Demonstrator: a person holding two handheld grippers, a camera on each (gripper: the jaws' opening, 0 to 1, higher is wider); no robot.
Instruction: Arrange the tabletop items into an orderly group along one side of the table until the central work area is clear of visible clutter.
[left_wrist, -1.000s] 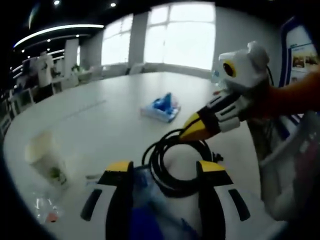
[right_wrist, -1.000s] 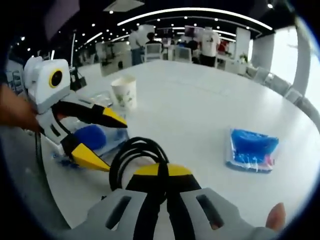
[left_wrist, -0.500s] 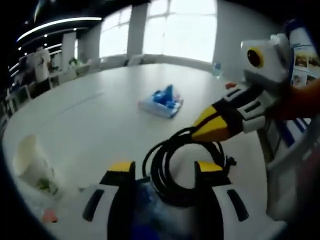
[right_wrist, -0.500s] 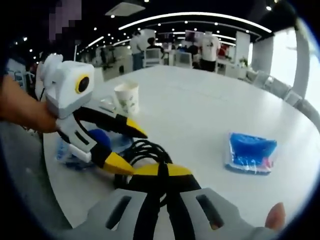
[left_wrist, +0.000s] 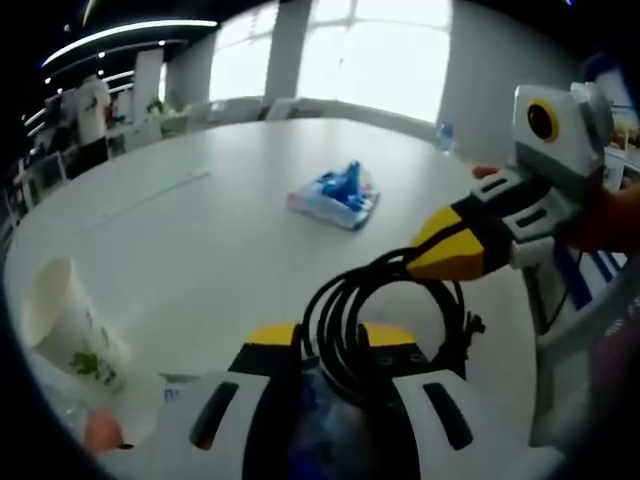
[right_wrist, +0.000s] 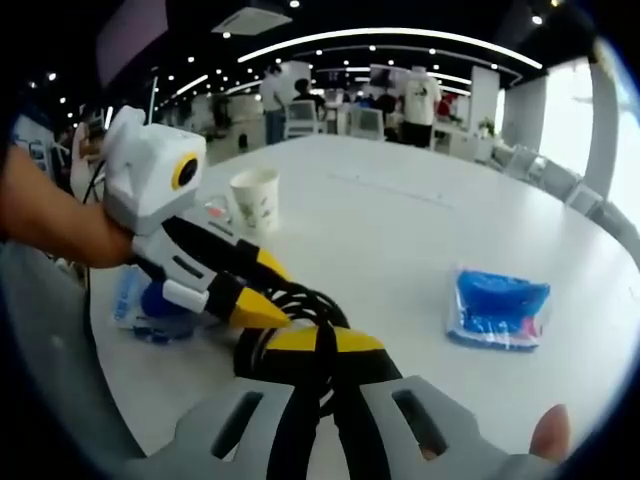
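I am gripping the coiled black cable (right_wrist: 290, 325) with my right gripper (right_wrist: 320, 345), jaws clamped on it, just above the white table (right_wrist: 400, 230). My left gripper (left_wrist: 330, 340) is pinching the same coil, near the paper cup (left_wrist: 65, 325) and well apart from the blue packet (right_wrist: 497, 305).

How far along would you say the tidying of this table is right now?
Early. Done: nothing looks grouped yet. In hand: the right gripper is shut on the black cable coil, with the left gripper closing in beside it. Left: the blue packet mid-table, the paper cup and the blue item near the edge.
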